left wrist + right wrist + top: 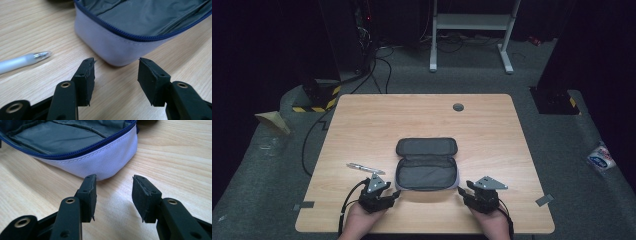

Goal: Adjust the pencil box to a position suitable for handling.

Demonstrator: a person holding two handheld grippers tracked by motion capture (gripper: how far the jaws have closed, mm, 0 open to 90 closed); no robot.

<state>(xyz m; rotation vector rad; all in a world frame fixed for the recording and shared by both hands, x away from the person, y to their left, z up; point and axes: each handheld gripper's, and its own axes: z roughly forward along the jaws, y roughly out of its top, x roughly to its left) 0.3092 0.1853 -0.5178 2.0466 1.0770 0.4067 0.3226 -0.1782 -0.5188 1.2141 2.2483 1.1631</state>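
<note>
At the near edge of the light wood-grain laminate table (362,125), the left gripper (382,192) and the right gripper (469,192) are held in the person's hands, each built of matt black plastic with brass-ringed pivots and flat, slightly frayed foam pads. Both sets of jaws are seen parted with nothing gripped between them; bare tabletop lies in each gap. Just beyond the tips, the open oblong fabric pouch with pale lilac woven sides, a dark blue zip and a grey lining (427,167) is laid flat near the table's middle, its lid folded back away from the person. In the left gripper view the pouch's rounded near corner (120,47) is found just past the pads without being touched, and the coarse weave and zip teeth are made out; the same closeness is shown at the other near corner (100,163) in the right gripper view, where a line of white stitching is also visible. The frosted white pen with a clear tip (22,61) is seen beside the left gripper, apart from the pouch; in the high view it (364,168) lies at a slant. Farther off, a round grey cable grommet (458,107) is set in the tabletop. Beyond, grey carpet (412,75), black cables, a yellow-and-black striped base (319,100) and a white metal frame (472,30) are seen in a dark room.
</note>
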